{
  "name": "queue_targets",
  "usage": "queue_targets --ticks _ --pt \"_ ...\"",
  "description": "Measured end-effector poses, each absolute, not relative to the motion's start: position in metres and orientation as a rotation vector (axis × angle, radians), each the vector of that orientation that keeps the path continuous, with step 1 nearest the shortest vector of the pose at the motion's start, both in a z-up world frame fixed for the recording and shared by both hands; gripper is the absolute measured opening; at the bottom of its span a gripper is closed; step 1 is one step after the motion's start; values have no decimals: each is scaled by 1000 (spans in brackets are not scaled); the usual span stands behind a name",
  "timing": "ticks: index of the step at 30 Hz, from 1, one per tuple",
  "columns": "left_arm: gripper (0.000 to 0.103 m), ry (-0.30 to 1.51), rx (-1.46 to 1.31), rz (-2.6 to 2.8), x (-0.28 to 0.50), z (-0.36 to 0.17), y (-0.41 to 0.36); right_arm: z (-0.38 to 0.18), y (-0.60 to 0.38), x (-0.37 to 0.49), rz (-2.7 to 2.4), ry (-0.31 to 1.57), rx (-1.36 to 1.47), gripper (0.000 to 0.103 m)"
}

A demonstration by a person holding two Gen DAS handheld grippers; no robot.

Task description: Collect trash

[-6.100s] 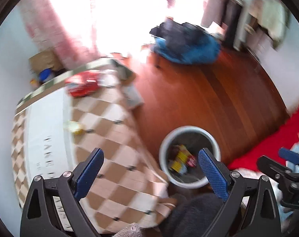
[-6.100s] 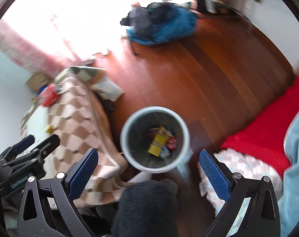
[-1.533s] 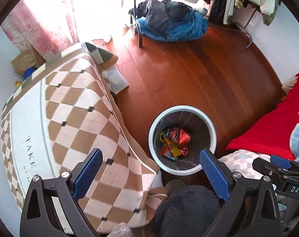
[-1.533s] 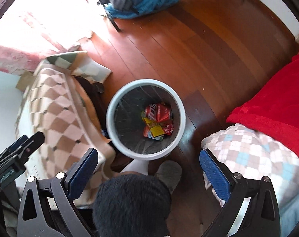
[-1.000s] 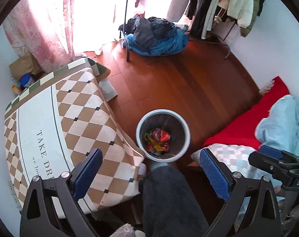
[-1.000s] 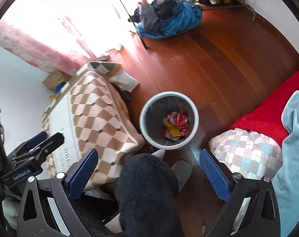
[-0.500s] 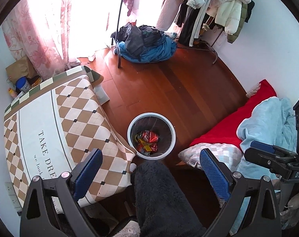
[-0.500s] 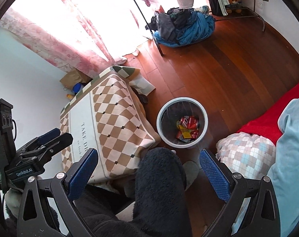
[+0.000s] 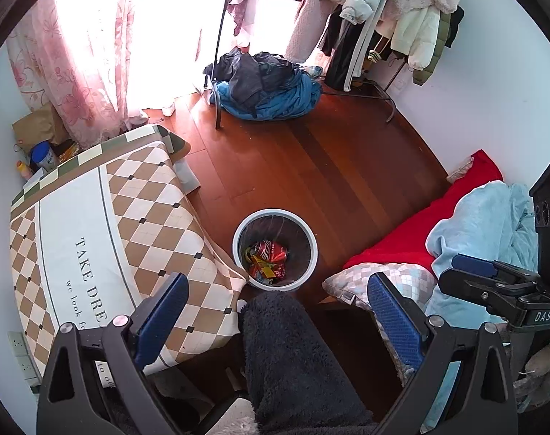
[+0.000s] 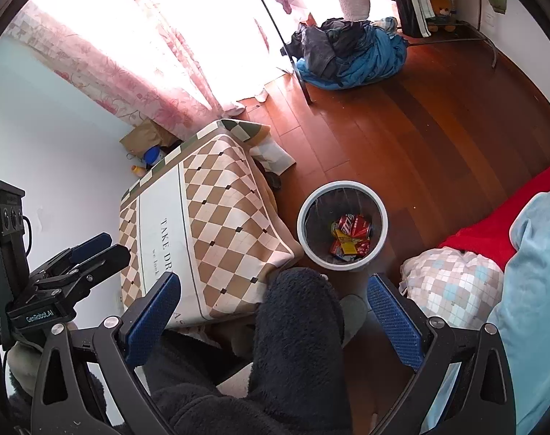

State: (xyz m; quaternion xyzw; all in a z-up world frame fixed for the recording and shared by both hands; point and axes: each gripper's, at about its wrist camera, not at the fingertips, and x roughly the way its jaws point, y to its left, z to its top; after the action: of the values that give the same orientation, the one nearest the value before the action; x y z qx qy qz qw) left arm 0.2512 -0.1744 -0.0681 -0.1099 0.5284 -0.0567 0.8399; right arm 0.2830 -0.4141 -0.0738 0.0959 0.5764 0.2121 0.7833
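A white round trash bin (image 9: 313,253) stands on the wood floor beside the low table; it also shows in the right wrist view (image 10: 384,224). Inside lie a red can (image 9: 269,249) and red and yellow wrappers (image 10: 349,244). My left gripper (image 9: 275,299) is open and empty, held high above the floor, nearer to me than the bin. My right gripper (image 10: 275,299) is open and empty, at a similar height. The checkered tablecloth (image 9: 93,224) carries no trash that I can see.
The person's dark fleece leg (image 9: 286,359) fills the bottom centre. A red blanket (image 9: 402,239), a checked pillow (image 9: 365,282) and a light blue cover (image 9: 485,224) lie right. A pile of clothes (image 9: 264,87) and a clothes rack (image 9: 380,18) stand at the back. A bag and bottles (image 9: 39,145) sit by the curtain.
Both grippers have risen and pulled back from the bin, so more of the room shows. The trash seen earlier on the table is gone from it, and the bin holds more.
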Motion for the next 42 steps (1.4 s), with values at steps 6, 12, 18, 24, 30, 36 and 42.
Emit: queue_targets --ticks 6,12,18,24,30,36,42 --pt "101 1090 -203 -107 242 -58 -175 -71 -408 279 467 1249 193 103" --pt "101 1068 -202 -106 238 -52 -176 -70 -405 275 455 1242 170 103" --pt "101 1062 -198 -101 236 -50 -176 -67 -405 273 452 1234 156 103" --pt "101 1062 -197 -107 235 -49 -177 -62 -404 268 450 1227 145 103" --pt "101 1065 -198 -114 234 -50 -182 -61 -405 266 446 1227 142 103" --pt "101 1065 -199 -112 235 -50 -183 -58 -406 264 446 1228 142 103" --pt "101 1067 -200 -111 234 -51 -184 -57 -407 265 445 1226 142 103"
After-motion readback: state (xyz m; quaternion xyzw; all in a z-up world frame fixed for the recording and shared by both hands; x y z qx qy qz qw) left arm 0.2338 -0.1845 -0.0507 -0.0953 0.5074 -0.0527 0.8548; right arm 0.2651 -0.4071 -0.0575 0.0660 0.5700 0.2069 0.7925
